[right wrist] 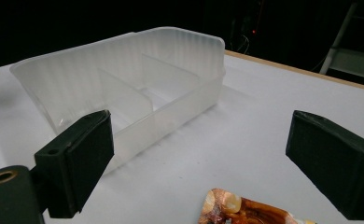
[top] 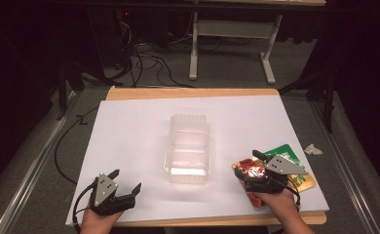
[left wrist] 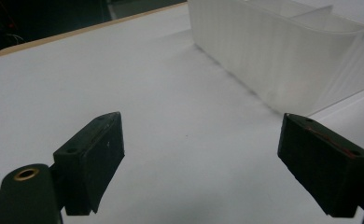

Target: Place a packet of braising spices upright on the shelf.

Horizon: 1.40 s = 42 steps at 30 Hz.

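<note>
A clear plastic bin (top: 188,146) with inner dividers stands in the middle of the white sheet; it also rises ahead as the bin (right wrist: 138,88) in the right gripper view and as the bin (left wrist: 287,51) in the left gripper view. An orange-red snack packet (top: 250,170) lies at the front right, with a green packet (top: 285,152) beside it. My right gripper (top: 250,165) hovers over the orange packet (right wrist: 245,210) with its jaws wide apart and nothing between them. My left gripper (top: 127,180) rests open near the front left, over bare sheet.
The white sheet (top: 129,131) covers a wooden table (top: 188,92). A crumpled scrap (top: 313,149) lies on the floor at the right. Cables (top: 144,63) and a grey table frame (top: 227,44) stand beyond the far edge.
</note>
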{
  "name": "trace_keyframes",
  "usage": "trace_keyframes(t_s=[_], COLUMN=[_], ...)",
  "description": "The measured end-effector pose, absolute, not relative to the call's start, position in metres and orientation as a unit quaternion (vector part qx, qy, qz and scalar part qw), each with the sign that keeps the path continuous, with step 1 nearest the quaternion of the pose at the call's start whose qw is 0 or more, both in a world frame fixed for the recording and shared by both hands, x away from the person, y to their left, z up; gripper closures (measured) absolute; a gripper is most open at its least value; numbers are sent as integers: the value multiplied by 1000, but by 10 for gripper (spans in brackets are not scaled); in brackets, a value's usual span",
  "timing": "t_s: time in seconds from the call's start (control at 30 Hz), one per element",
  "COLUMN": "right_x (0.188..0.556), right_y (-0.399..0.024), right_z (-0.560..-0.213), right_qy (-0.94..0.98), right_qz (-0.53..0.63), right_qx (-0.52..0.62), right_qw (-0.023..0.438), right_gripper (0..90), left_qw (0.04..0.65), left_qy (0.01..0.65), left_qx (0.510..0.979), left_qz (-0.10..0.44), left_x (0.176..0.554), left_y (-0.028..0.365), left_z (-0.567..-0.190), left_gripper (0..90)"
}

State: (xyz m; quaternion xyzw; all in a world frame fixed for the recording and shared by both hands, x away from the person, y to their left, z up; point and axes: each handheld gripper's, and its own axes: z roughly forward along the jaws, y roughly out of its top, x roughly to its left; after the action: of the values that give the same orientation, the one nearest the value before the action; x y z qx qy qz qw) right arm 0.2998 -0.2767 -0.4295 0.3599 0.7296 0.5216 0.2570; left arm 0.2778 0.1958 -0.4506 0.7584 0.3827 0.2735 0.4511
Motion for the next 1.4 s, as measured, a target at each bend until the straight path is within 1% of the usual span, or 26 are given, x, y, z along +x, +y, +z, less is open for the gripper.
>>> trace_keyframes(t_s=[0.17, 0.5, 0.63, 0.7, 0.83, 0.9, 1.03, 1.1, 1.2, 1.4], right_x=[302, 301, 302, 302, 300, 299, 294, 294, 291, 284], right_y=[-282, -290, -303, -310, -333, -337, -360, -364, -384, -406], right_z=[-433, -433, -432, -432, -432, -432, -437, -438, -443, -450], right_qy=[730, 728, 722, 719, 709, 706, 695, 691, 675, 664], right_qz=[519, 519, 515, 510, 501, 499, 487, 487, 474, 457], right_qx=[371, 379, 397, 411, 429, 436, 461, 467, 501, 530], right_qw=[245, 237, 237, 234, 250, 251, 259, 260, 261, 263], right_gripper=[37, 13, 14, 20, 62, 68, 113, 113, 112, 112], left_qw=[451, 456, 455, 456, 455, 455, 458, 459, 461, 463], left_qy=[381, 379, 379, 378, 376, 374, 369, 368, 363, 361], left_qx=[762, 763, 763, 763, 765, 766, 768, 768, 770, 770], left_qz=[264, 258, 258, 259, 257, 257, 255, 255, 252, 251], left_x=[283, 285, 286, 287, 289, 291, 295, 296, 301, 308], left_y=[192, 189, 188, 187, 184, 183, 179, 178, 174, 165], left_z=[-453, -452, -452, -452, -452, -451, -451, -451, -450, -450], left_gripper=[147, 144, 144, 144, 144, 144, 144, 144, 144, 145])
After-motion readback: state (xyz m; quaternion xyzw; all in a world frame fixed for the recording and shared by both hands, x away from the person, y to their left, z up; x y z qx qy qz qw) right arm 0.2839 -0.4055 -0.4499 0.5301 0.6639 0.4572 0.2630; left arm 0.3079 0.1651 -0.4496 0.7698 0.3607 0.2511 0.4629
